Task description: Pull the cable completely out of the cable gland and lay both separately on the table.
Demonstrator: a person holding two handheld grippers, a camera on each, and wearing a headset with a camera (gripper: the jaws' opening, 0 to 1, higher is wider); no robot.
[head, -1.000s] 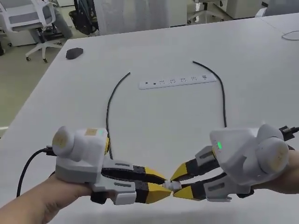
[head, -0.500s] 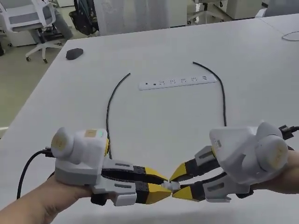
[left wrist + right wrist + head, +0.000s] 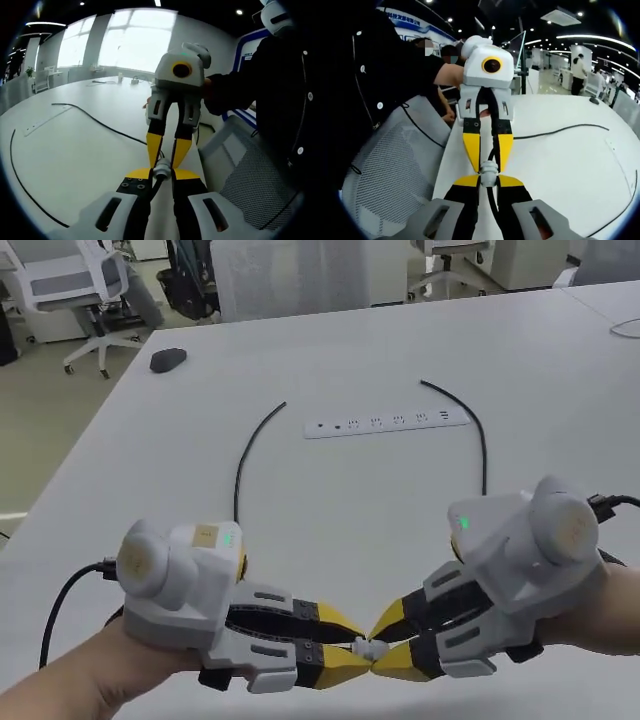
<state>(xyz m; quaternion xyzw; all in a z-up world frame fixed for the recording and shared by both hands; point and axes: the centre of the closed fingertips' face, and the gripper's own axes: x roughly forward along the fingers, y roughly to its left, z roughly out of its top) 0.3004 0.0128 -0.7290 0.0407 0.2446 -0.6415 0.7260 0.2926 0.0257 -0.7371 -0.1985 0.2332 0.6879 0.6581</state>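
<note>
White table (image 3: 350, 500), office chairs (image 3: 85, 285) behind, left tongs (image 3: 350, 645) and right tongs (image 3: 385, 645) both clenched on cable gland (image 3: 367, 648)

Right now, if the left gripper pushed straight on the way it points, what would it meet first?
The right gripper: its yellow tips face the left gripper nose to nose, with the small white cable gland that both seem to pinch between them.

Logged white bodies, black jaws and yellow tips on left gripper (image 3: 350, 652) and right gripper (image 3: 390, 646). Green LED (image 3: 463, 524) lit on right. Off-white cable gland (image 3: 369, 648), black cable (image 3: 240, 465), white power strip (image 3: 385, 423), white table (image 3: 330, 510), dark grey mouse (image 3: 167, 360).
</note>
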